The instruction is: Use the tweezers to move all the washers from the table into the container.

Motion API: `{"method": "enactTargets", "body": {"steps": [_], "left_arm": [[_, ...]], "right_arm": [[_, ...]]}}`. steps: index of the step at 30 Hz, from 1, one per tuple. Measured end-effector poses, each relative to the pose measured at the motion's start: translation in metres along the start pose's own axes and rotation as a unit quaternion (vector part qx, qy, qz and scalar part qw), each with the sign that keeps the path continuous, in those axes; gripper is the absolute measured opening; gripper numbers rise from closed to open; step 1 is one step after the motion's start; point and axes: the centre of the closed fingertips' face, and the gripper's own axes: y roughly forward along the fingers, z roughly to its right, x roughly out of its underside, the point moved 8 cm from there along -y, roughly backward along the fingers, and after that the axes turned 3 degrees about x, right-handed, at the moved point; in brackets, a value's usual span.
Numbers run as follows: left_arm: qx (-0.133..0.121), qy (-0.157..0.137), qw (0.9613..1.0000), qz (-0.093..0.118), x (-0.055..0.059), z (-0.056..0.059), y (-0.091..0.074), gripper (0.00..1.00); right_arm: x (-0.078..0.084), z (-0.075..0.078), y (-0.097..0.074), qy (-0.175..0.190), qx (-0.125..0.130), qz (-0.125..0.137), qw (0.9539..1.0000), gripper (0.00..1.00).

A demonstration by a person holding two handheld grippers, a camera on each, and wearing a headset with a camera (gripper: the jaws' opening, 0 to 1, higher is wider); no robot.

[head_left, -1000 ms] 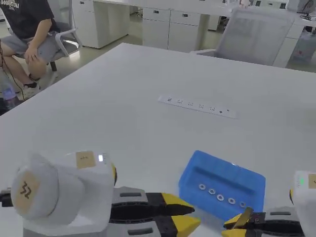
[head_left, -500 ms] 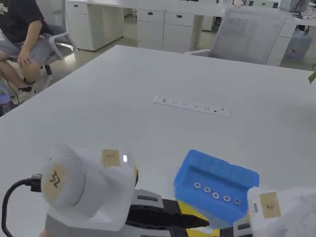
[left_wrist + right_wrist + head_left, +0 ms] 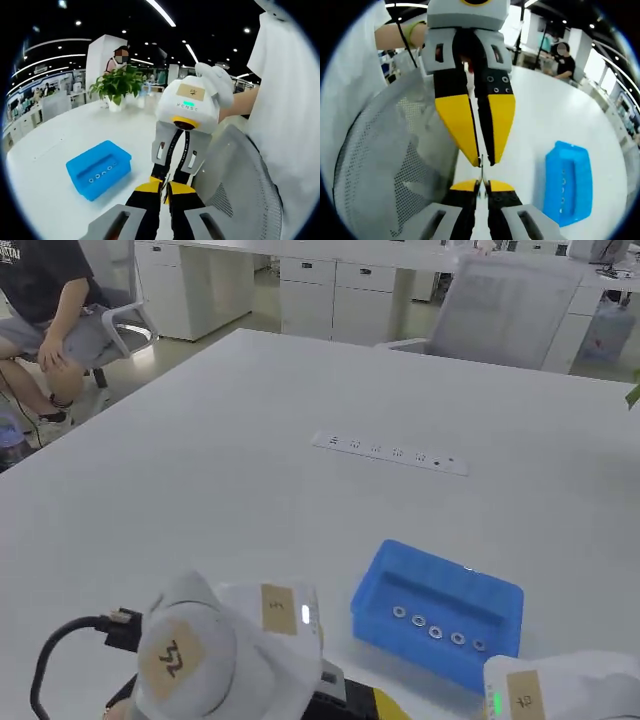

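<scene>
The blue container [image 3: 440, 565] stands on the white table near its front edge, with several washers [image 3: 437, 632] in a row inside; it also appears as a blue container [image 3: 80, 165] [image 3: 555, 175] in both gripper views. Over the table's edge the two grippers point at each other, tip to tip. My right gripper [image 3: 481, 186] is shut on thin metal tweezers [image 3: 481, 172]. My left gripper [image 3: 482, 159] closes its yellow jaws on the tweezers' other end. In the left gripper view, my left gripper [image 3: 165, 187] meets the right gripper [image 3: 167, 175].
A white power strip [image 3: 390, 453] lies mid-table. A grey mesh office chair [image 3: 395, 165] sits just under the grippers, off the table's edge. A person sits on a chair [image 3: 50, 300] at the far left. A potted plant [image 3: 117, 85] stands at the table's far end.
Both grippers drew back toward the bottom of the head view, so their jaws left that picture. The left gripper's body slid rightward. The container kept its place.
</scene>
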Motion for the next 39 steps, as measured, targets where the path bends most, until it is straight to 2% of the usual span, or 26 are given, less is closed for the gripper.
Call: {"method": "enactTargets", "body": {"steps": [6,10,16,22,23,24,28,29,31,33,36,39], "left_arm": [[0.021,0.028,0.9991,-0.026,-0.003,-0.001,0.004,0.00],[0.023,0.030,0.9981,-0.049,0.001,-0.006,0.004,0.00],[0.017,0.038,0.9952,-0.089,0.017,-0.011,0.006,0.00],[0.015,0.024,0.9931,-0.114,0.033,-0.013,0.014,0.00],[0.009,0.027,0.9911,-0.130,0.038,-0.015,0.013,0.00],[0.009,0.028,0.9907,-0.133,0.040,-0.016,0.013,0.00],[0.015,0.021,0.9897,-0.141,0.046,-0.020,0.012,0.00],[0.015,0.025,0.9883,-0.150,0.048,-0.021,0.012,0.00],[0.014,0.035,0.9852,-0.167,0.052,-0.024,0.012,0.00],[0.017,0.038,0.9837,-0.175,0.054,-0.027,0.013,0.00],[0.024,0.036,0.9824,-0.182,0.059,-0.031,0.018,0.00],[0.032,0.044,0.9780,-0.202,0.066,-0.033,0.023,0.00]], "right_arm": [[0.003,0.001,-0.001,0.003,0.006,-0.004,1.0000,0.04],[0.008,0.000,0.000,0.004,0.008,-0.010,0.9999,0.04],[0.020,0.001,0.004,0.020,0.018,-0.010,0.9996,0.04],[0.029,-0.004,0.017,0.042,0.015,-0.008,0.9990,0.04],[0.030,-0.004,0.018,0.050,0.018,0.000,0.9986,0.05],[0.030,-0.003,0.019,0.059,0.023,0.008,0.9979,0.05],[0.034,-0.001,0.022,0.110,0.017,0.040,0.9929,0.07],[0.034,-0.002,0.020,0.118,0.015,0.048,0.9917,0.08],[0.035,-0.003,0.015,0.124,0.016,0.057,0.9905,0.13],[0.039,-0.005,0.010,0.127,0.024,0.064,0.9895,0.19],[0.047,-0.005,0.005,0.137,0.035,0.063,0.9879,0.20],[0.056,-0.005,0.000,0.156,0.051,0.051,0.9852,0.25]]}}
